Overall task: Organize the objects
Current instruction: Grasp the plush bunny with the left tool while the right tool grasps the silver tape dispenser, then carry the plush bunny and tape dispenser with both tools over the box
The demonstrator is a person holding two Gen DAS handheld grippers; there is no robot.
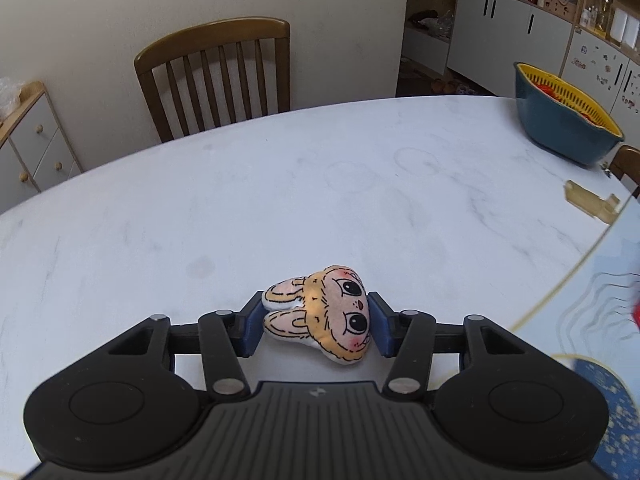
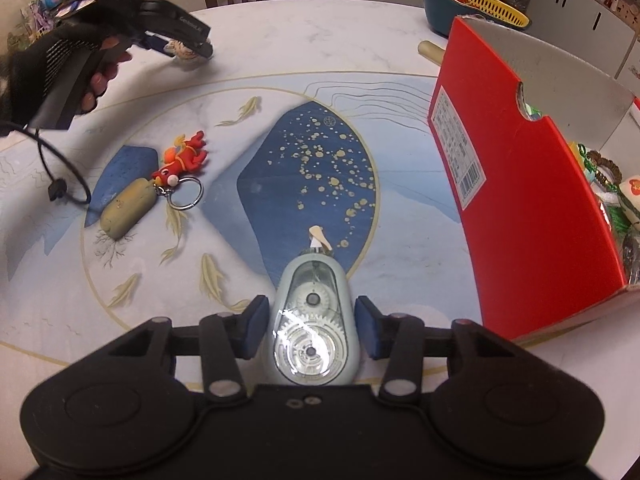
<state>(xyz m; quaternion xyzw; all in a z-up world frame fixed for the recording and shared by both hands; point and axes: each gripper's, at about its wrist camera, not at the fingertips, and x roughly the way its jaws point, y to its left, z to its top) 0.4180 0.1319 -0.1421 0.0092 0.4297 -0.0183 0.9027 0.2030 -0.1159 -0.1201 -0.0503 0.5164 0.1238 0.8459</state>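
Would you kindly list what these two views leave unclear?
- Red box contents: right view, mostly hidden by its wall and the frame edge.
- Box label text: too small.
- Basket contents: left view, hidden by its rim.
- Plush underside: left view, faces the table.

White marble-patterned table (image 1: pixel 280 184) with a printed blue mat (image 2: pixel 312 168) laid on it. Wooden slat-back chair (image 1: pixel 216 76) at the far edge, against a plain wall. Blue basin (image 1: pixel 560 128) holding a yellow colander (image 1: pixel 568 96), far right. White cabinets (image 1: pixel 520 36) and shelving behind; small drawer unit (image 1: pixel 36 144) at left.
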